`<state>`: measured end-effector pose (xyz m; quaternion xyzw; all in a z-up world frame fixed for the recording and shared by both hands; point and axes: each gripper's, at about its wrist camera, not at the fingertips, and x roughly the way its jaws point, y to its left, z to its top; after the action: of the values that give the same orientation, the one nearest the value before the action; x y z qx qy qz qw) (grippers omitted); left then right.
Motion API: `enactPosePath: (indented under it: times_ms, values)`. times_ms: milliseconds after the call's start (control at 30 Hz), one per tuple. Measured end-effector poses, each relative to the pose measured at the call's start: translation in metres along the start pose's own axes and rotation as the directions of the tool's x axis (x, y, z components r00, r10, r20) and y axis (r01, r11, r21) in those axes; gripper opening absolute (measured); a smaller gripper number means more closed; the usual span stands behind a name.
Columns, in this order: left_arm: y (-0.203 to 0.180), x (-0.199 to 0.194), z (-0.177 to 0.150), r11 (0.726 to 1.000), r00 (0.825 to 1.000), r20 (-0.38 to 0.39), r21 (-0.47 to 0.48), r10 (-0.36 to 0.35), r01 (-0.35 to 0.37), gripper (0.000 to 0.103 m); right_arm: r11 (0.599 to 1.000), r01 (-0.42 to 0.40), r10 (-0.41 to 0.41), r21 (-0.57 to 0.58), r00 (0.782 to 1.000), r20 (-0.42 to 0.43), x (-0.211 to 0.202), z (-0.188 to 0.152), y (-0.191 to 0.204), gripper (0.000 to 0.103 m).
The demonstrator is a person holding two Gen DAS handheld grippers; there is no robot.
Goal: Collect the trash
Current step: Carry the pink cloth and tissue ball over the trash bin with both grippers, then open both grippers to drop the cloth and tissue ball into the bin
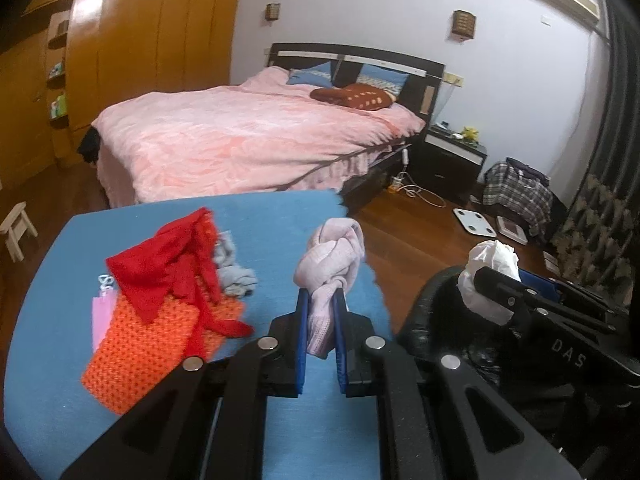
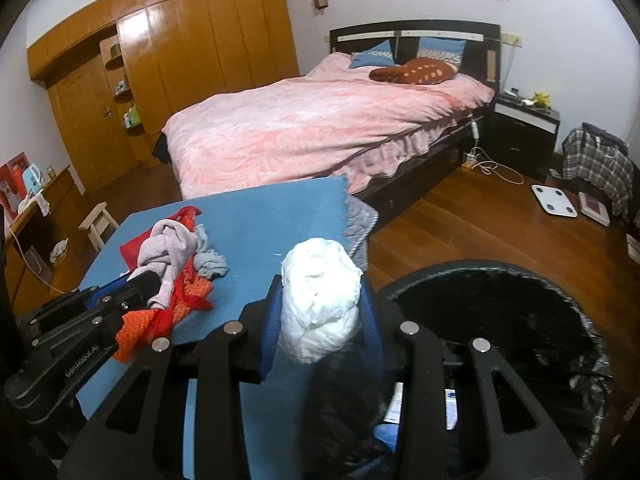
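My left gripper [image 1: 320,300] is shut on a knotted pale pink cloth [image 1: 330,258] and holds it above the blue table [image 1: 260,216]. It also shows in the right wrist view [image 2: 154,280] with the pink cloth [image 2: 170,250]. My right gripper [image 2: 322,284] is shut on a crumpled white paper wad [image 2: 320,296], at the table's right edge beside the black-lined trash bin [image 2: 500,304]. In the left wrist view the right gripper [image 1: 486,280] holds the white wad [image 1: 490,264] over the bin's rim [image 1: 432,300].
A red cloth [image 1: 172,268], an orange knitted cloth [image 1: 152,340] and a grey rag [image 1: 236,272] lie on the table's left part. A bed with a pink cover [image 1: 248,136] stands behind the table. A small stool [image 2: 98,222] is at the left; a white scale [image 2: 554,200] lies on the wooden floor.
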<state>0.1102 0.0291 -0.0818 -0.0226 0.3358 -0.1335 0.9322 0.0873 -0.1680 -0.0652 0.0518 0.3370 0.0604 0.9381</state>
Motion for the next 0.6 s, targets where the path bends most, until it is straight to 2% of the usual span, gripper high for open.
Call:
enactPosePath:
  times_ms: [267, 600]
  values:
    - [-0.053, 0.000, 0.005, 0.994, 0.995, -0.017, 0.062, -0.094, 0.095, 0.012, 0.996, 0.078, -0.079, 0.052, 0.997, 0.008, -0.023, -0.015, -0.051, 0.036]
    - [-0.116, 0.017, -0.002, 0.970, 0.977, -0.064, 0.122, -0.205, 0.211, 0.012, 0.974, 0.181, -0.182, 0.133, 0.983, -0.004, -0.039, -0.038, -0.118, 0.036]
